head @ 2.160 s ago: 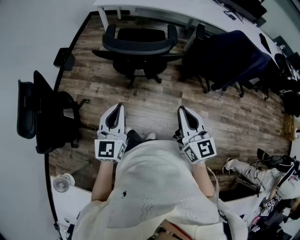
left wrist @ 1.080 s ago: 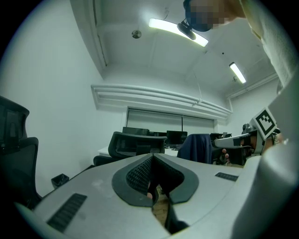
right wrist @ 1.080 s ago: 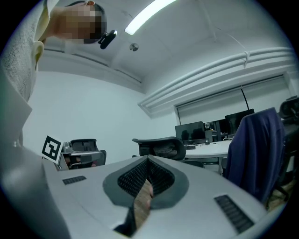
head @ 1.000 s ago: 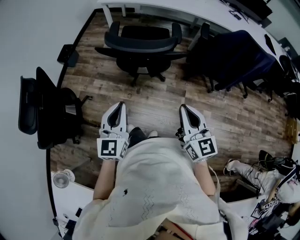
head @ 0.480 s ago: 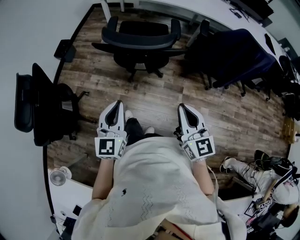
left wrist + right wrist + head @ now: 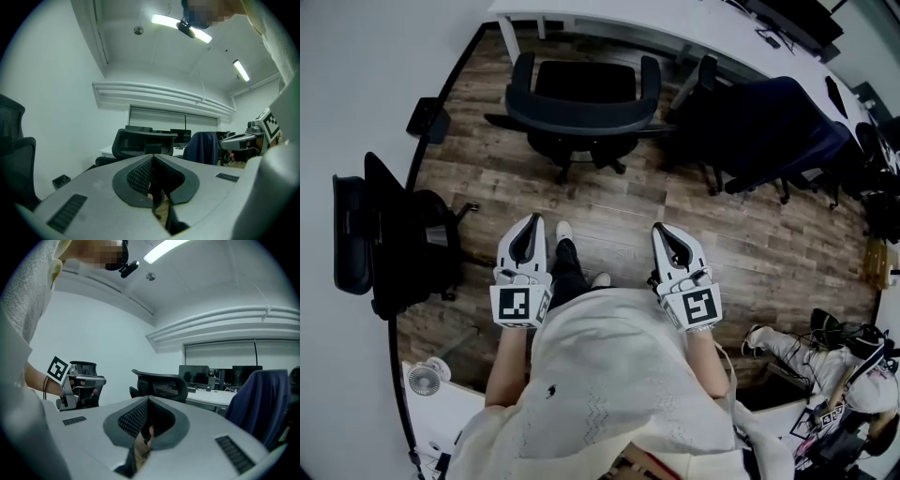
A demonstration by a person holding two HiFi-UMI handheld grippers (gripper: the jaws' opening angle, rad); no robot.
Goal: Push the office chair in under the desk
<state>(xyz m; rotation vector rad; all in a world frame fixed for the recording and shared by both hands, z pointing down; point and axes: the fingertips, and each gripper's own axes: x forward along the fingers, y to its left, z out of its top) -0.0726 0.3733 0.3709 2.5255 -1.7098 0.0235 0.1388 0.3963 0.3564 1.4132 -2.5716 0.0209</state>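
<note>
Head view | left gripper [image 6: 534,223] closed, empty | right gripper [image 6: 660,231] closed, empty | office chair [image 6: 581,98] just before desk [image 6: 609,15]

The desk [image 6: 619,21] runs off the head view's top edge, so only its front strip shows. The office chair [image 6: 579,94] hides most of its own wheeled base under its seat and backrest. In the left gripper view, the left gripper [image 6: 153,157] covers that chair below its backrest and armrest. A dark blue jacket [image 6: 769,117] cloaks the neighbouring chair's back. The person's shirt [image 6: 609,384] hides most of the legs. The monitors [image 6: 194,375] are too small to read.
</note>
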